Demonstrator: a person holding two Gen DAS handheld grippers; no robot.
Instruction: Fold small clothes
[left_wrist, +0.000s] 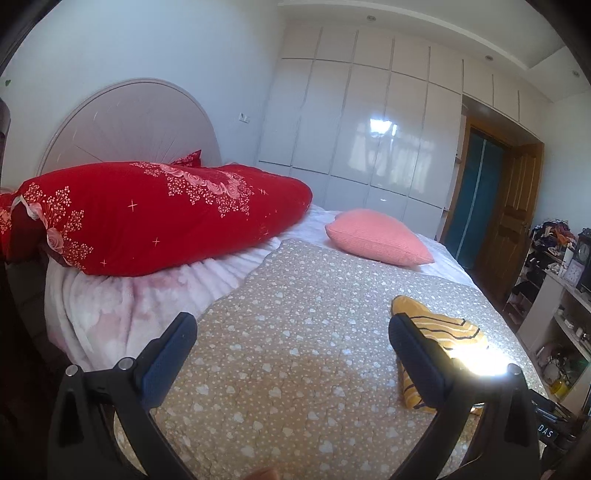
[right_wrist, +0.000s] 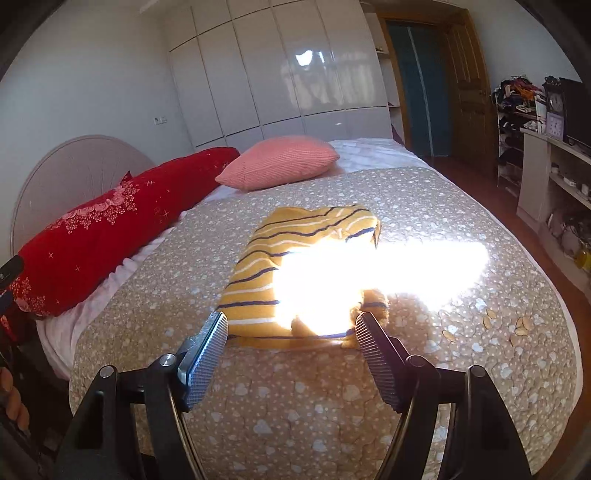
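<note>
A small mustard-yellow garment with navy and white stripes (right_wrist: 291, 251) lies bunched on the beige heart-print bedspread (right_wrist: 295, 406); a bright sun patch washes out its middle. It also shows in the left wrist view (left_wrist: 439, 328), at the right, partly behind a finger. My right gripper (right_wrist: 291, 325) is open and empty, its fingertips just short of the garment's near edge. My left gripper (left_wrist: 291, 325) is open and empty, above the bedspread to the left of the garment.
A large red floral quilt roll (left_wrist: 155, 218) and a pink pillow (left_wrist: 376, 236) lie toward the headboard (left_wrist: 129, 122). White wardrobes (left_wrist: 369, 129) line the far wall. Cluttered shelves (right_wrist: 554, 177) stand beyond the bed's right edge. Small seed-like bits (right_wrist: 517, 325) lie on the spread.
</note>
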